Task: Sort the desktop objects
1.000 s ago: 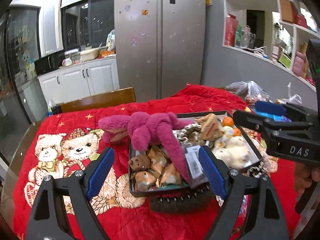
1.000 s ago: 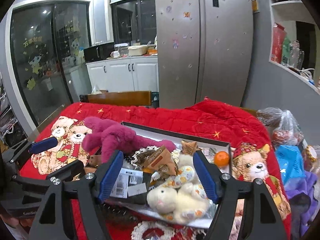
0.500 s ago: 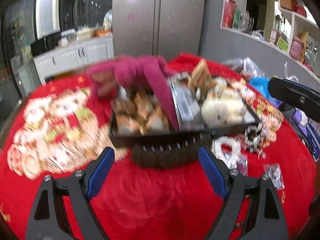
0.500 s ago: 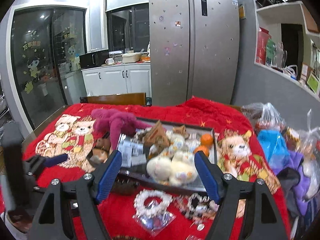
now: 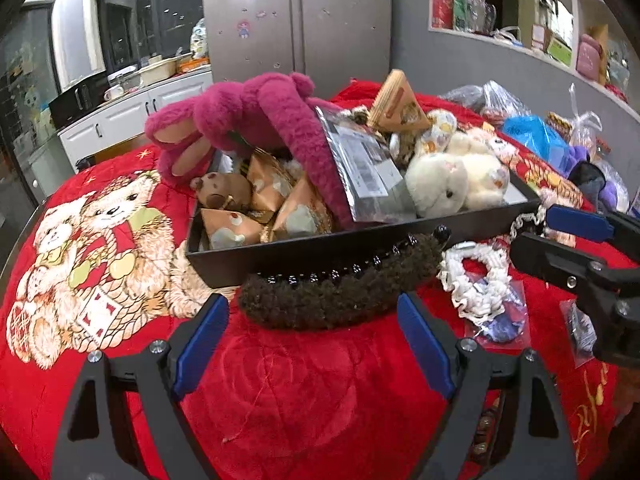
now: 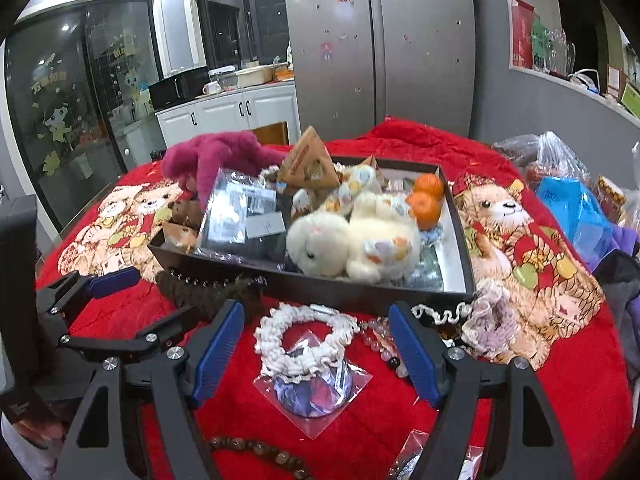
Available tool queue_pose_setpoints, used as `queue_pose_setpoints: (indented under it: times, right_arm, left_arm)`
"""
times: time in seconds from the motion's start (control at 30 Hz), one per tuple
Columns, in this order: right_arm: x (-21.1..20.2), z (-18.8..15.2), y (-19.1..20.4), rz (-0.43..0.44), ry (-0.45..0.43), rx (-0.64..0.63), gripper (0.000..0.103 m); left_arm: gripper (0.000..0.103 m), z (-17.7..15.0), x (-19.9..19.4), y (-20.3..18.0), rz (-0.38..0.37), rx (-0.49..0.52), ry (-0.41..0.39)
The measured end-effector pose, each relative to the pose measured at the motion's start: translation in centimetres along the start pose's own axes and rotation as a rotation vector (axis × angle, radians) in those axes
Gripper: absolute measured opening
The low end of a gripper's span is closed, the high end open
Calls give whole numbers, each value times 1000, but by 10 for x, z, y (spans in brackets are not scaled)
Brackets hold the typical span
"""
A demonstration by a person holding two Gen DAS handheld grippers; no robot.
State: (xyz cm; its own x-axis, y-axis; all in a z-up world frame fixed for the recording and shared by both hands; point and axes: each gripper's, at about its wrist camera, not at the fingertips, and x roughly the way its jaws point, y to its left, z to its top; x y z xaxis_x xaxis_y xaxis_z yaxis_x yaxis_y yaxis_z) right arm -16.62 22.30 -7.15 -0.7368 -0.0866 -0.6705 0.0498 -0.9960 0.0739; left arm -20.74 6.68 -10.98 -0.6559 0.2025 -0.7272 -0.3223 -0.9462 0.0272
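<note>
Red bear-print cloth (image 5: 280,380) is covering the table, kitchen behind. Both tools are hanging with jaws apart, holding nothing: the left gripper (image 5: 314,340) low centre before the fuzzy brown hair claw (image 5: 340,292), the right gripper (image 6: 314,344) framing the white scrunchie (image 6: 304,336). Both are looking light and soft; the scrunchie's band is offering a pinch. Mid-frame, the black tray (image 6: 360,292) is brimming with a magenta plush (image 5: 256,116), a cream plush (image 6: 352,240), oranges (image 6: 426,200) and packets.

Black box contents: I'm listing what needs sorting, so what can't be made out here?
- Box floor: both views, covered by the white plush and silver pouch.
- Pouch label print: too small.
- Bead string: right view, end hidden behind the right gripper.
</note>
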Motion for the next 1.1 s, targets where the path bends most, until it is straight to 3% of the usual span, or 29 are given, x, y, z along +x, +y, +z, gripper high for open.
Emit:
queue_pose_setpoints:
  times: [0.37, 0.67, 0.87, 1.03, 1.1]
  right_arm:
    - [25, -15, -10, -21, 78, 10, 77]
    - [43, -22, -9, 12, 129, 12, 77]
    - [46, -22, -12, 20, 121, 27, 77]
    - [48, -21, -14, 14, 114, 42, 77]
    - [49, -21, -12, 3, 115, 30, 70]
  left_arm:
    - [88, 4, 23, -8, 5, 44, 51]
    - [99, 4, 38, -15, 43, 87, 115]
    - [100, 5, 46, 1, -31, 11, 151]
    - [100, 5, 46, 0, -28, 14, 150]
    - [98, 5, 47, 1, -33, 11, 150]
